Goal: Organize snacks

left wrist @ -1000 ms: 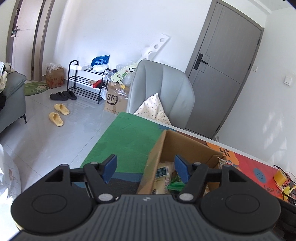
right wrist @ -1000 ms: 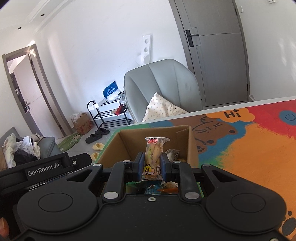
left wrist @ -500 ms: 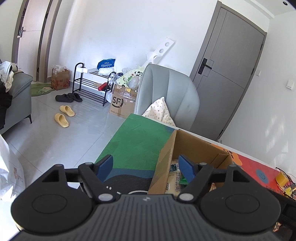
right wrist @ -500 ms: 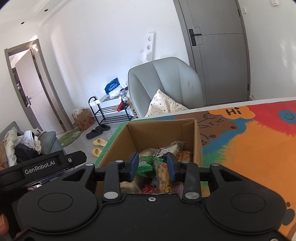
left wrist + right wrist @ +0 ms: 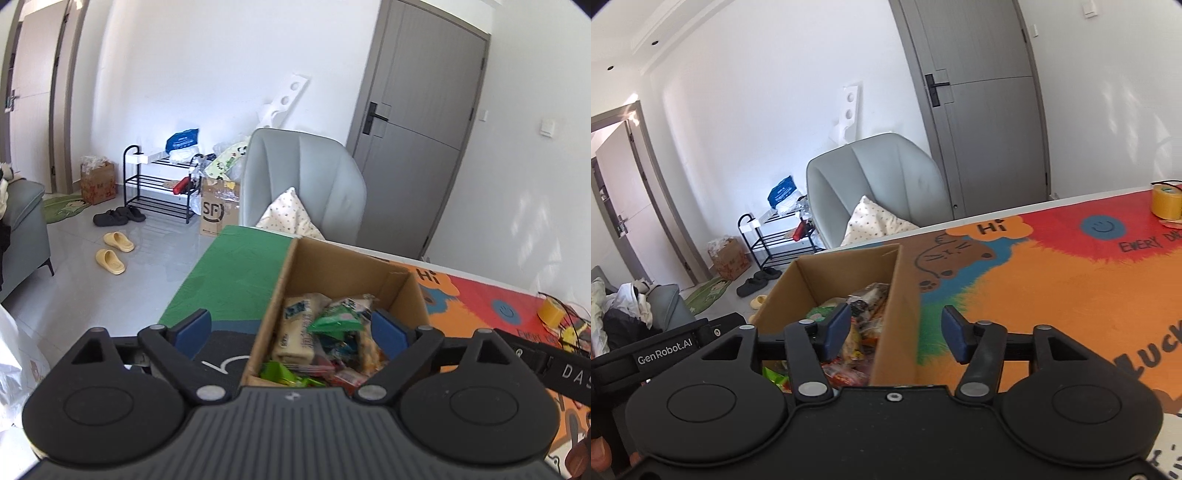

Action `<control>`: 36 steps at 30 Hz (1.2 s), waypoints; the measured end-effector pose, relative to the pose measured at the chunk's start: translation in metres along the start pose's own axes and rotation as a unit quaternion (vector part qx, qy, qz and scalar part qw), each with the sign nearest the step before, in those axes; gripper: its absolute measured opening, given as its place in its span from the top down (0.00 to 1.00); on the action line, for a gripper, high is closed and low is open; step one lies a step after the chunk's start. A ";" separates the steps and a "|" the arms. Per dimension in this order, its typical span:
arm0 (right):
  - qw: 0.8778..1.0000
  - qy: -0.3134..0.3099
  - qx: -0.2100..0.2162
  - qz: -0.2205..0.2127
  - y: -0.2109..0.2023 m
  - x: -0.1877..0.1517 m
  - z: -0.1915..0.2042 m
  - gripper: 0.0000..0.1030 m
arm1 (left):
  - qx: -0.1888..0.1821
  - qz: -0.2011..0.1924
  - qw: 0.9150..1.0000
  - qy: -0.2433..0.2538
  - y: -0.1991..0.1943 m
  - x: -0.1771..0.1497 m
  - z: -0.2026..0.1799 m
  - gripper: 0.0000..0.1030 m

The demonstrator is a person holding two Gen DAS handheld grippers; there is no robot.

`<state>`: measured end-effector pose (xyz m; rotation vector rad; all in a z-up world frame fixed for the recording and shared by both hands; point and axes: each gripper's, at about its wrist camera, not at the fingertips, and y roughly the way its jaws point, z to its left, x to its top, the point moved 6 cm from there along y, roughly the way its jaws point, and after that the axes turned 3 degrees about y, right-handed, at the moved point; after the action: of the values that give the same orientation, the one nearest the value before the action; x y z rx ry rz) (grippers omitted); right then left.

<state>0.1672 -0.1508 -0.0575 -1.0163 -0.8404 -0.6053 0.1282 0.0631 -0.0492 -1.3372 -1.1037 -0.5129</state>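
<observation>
Opening wider at this moment, both pairs of jaws hold nothing: the left gripper (image 5: 291,328) straddles the near left wall of the cardboard box (image 5: 275,295), one blue pad outside over the green mat (image 5: 236,266) and the other above the snacks (image 5: 325,339) heaped inside, while the right gripper (image 5: 894,332) straddles the box's right wall, its left pad over the packets and its right pad over the orange part of the mat. No packet sits between either set of pads; the snacks all lie in the box, below and between the two tools. The step in hand looks like letting go and clearing the box after a drop-in. To do it well, I would keep the pads spread until they are clear of both cardboard walls, then lift away without catching the rim, since a snagged wall could tip the light box. A yellow tape roll (image 5: 1165,201) stands well apart, far right of the right jaws.
</observation>
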 end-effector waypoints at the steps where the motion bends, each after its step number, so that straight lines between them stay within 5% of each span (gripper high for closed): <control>1: 1.000 0.000 -0.003 -0.002 -0.004 0.000 -0.003 0.40 | -0.003 0.003 1.000 0.005 -0.001 -0.002 -0.005 0.08; 13: 0.999 0.021 -0.038 -0.028 -0.047 -0.001 -0.045 0.25 | -0.034 0.022 0.997 0.066 -0.019 -0.017 -0.053 0.03; 23: 0.997 0.010 -0.057 -0.050 -0.089 -0.001 -0.065 0.01 | -0.046 0.023 0.991 0.127 -0.042 -0.022 -0.083 0.01; 36: 0.996 0.000 -0.076 -0.041 -0.127 -0.006 -0.078 0.00 | -0.064 0.017 0.985 0.159 -0.074 -0.015 -0.085 0.00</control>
<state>0.0907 -0.2737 -0.0229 -1.1234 -0.8491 -0.7486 0.0879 -0.0368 -0.0134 -1.3278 -0.7956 -0.7545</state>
